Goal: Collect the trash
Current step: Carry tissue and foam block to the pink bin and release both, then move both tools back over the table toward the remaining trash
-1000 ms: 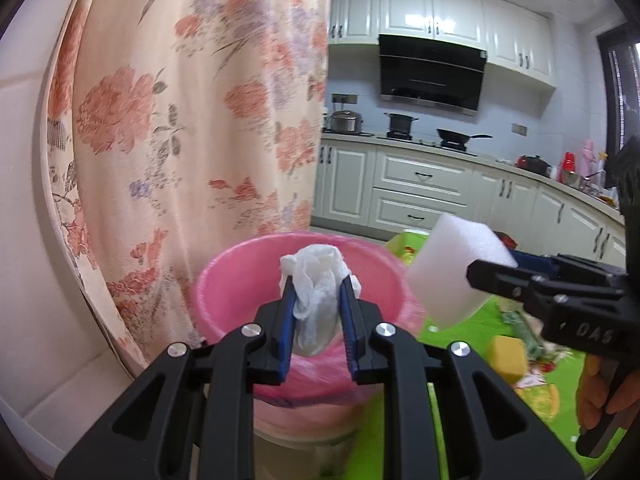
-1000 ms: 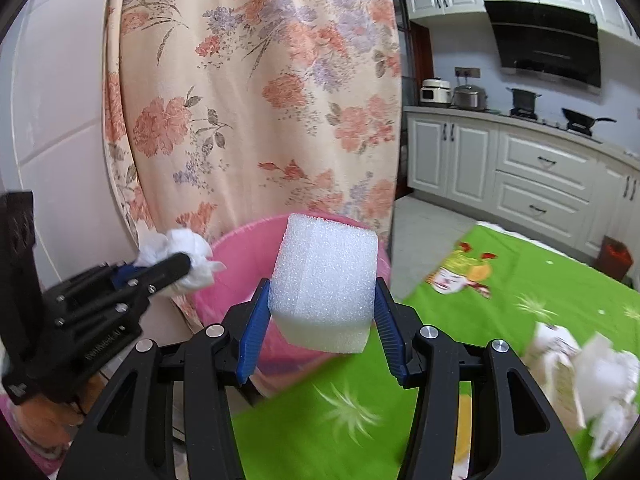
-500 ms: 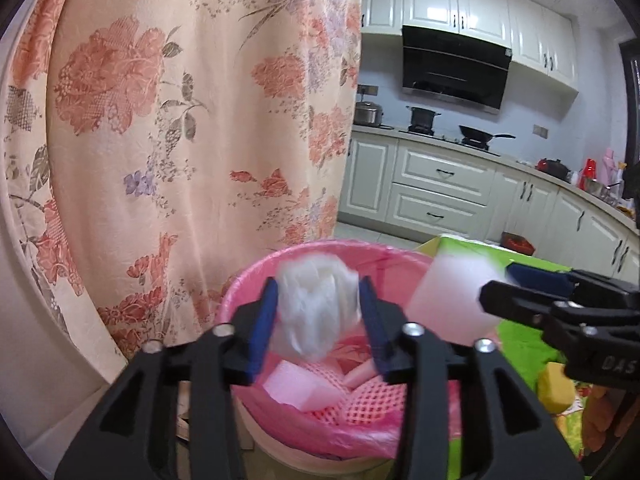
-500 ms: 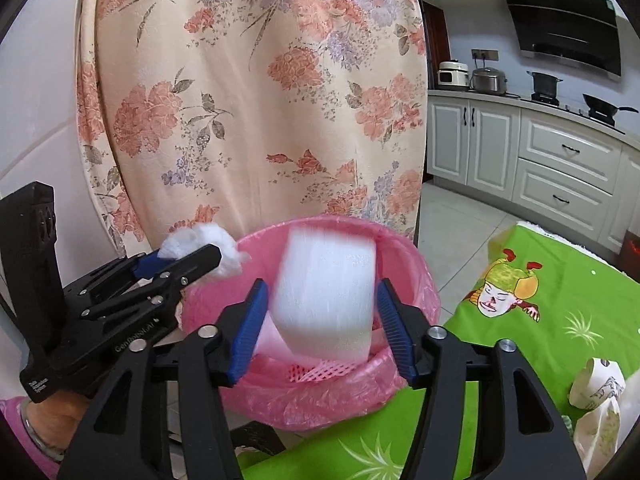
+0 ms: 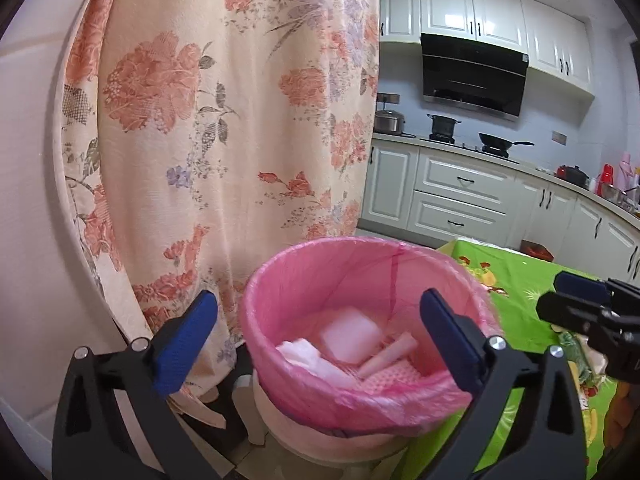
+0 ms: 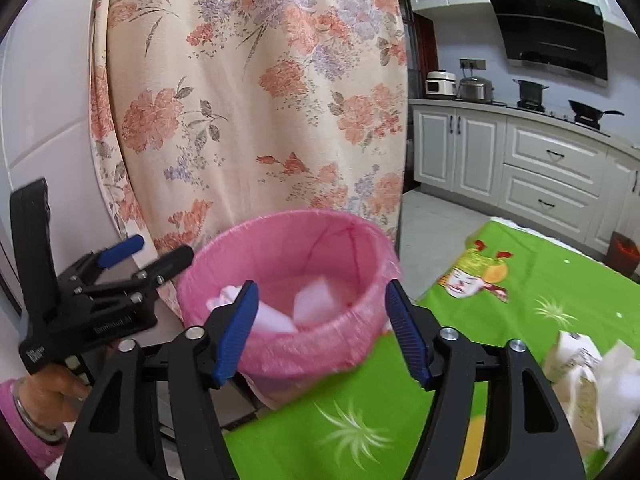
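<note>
A pink-lined trash bin (image 5: 448,268) stands right in front of both grippers; it also shows in the right wrist view (image 6: 360,236). Inside lie a white foam block (image 5: 350,338), a crumpled white tissue (image 5: 300,354) and other scraps. My left gripper (image 5: 320,334) is open and empty, its jaws wide apart on either side of the bin. My right gripper (image 6: 322,330) is open and empty just in front of the bin's rim. The left gripper also shows in the right wrist view (image 6: 148,254), and the right gripper in the left wrist view (image 5: 576,300).
A floral curtain (image 5: 224,120) hangs just behind the bin. A green tablecloth (image 6: 540,288) covers the table at right, with crumpled paper trash (image 6: 588,372) on it. Kitchen cabinets (image 5: 460,196) stand far behind.
Both grippers opened over the bin. The tissue dropped from the left gripper and the foam block dropped from the right gripper; both now lie inside the bin.
</note>
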### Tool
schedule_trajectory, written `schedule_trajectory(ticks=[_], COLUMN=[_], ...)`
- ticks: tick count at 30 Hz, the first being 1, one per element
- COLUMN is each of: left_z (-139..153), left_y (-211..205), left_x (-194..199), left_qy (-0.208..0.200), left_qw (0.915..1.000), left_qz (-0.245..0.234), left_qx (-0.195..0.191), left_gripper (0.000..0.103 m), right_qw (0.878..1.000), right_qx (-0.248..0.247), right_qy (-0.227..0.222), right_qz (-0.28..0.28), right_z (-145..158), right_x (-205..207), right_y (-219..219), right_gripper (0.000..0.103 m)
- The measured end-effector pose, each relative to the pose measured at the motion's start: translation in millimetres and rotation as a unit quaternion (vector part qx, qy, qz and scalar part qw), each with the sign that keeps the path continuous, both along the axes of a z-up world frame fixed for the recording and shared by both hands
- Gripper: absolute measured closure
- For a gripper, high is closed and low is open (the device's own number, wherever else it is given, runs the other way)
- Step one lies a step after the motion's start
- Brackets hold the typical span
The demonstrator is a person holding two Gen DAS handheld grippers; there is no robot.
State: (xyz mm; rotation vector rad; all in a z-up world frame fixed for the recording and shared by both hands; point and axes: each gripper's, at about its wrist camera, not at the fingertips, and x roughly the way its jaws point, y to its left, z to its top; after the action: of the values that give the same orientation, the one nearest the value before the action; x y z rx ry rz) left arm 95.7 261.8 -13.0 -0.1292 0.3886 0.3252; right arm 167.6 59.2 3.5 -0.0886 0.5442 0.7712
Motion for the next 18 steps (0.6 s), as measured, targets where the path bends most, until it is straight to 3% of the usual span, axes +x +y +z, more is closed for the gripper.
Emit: schedule_trajectory(ticks=[8, 18], left_z=[-3, -22], left_y=[-52, -130], left_x=[1, 13], left_qy=[0.009, 0.03], left_qw=[0.9988, 0.9927], left_qz=[-0.046, -0.115], left_qx=[0.014, -0.02], left_gripper=[0.005, 0.005], right_qw=[0.999, 0.994], right_qx=[-0.017, 0.004], right_qy=[-0.015, -0.003], right_qz=[-0.029, -0.106], right_z=[-9, -22], right_x=[-15, -25], right_y=[-47, -133], right_gripper=[0.036, 0.036])
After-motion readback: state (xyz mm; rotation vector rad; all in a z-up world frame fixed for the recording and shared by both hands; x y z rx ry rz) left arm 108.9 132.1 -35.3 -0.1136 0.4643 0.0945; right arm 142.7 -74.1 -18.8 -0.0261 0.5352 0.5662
